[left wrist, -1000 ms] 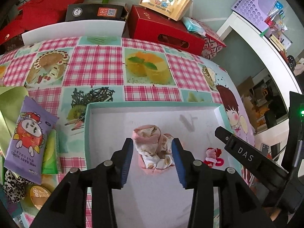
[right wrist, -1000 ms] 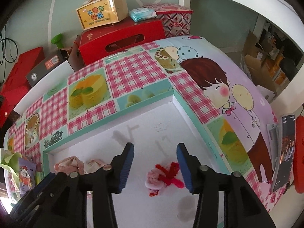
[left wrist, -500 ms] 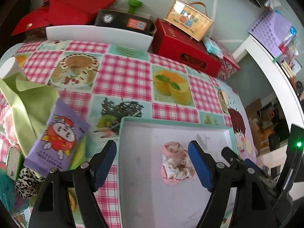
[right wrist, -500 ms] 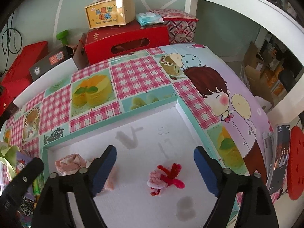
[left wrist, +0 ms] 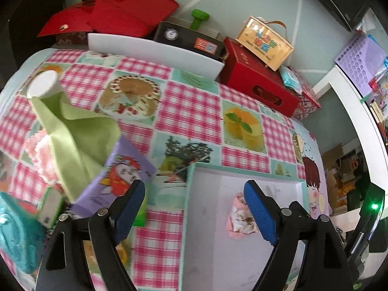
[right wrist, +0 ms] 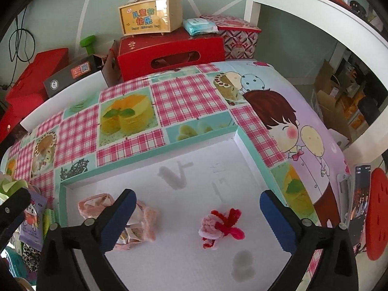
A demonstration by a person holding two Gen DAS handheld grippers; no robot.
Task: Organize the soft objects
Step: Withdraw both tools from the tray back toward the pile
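A white tray with a teal rim point(left wrist: 191, 189) point(right wrist: 150, 155) lies on the patterned tablecloth. In it lie a pink rolled cloth bundle point(left wrist: 238, 220) point(right wrist: 145, 218) and a small red and pink plush toy point(right wrist: 219, 226). My left gripper point(left wrist: 194, 208) is open and empty, above the tray's left rim, with the bundle by its right finger. My right gripper point(right wrist: 197, 220) is open and empty, above the tray, with the plush toy between its fingers' lines. To the tray's left lie a green cloth point(left wrist: 75, 131), a pink fluffy item point(left wrist: 40, 155), a purple snack packet point(left wrist: 114, 179) and a teal soft item point(left wrist: 14, 237).
Red boxes point(left wrist: 257, 80) point(right wrist: 169, 53), a black box point(left wrist: 189, 38), a wooden carry box point(right wrist: 150, 15) and a white board point(left wrist: 155, 53) stand along the back. A white cylinder point(left wrist: 44, 83) stands at the far left. A white shelf point(right wrist: 315, 7) is on the right.
Both grippers have opened wide and drawn back. The left one has let go of the pink bundle, left in the tray, and swung left toward the pile. The right one has risen.
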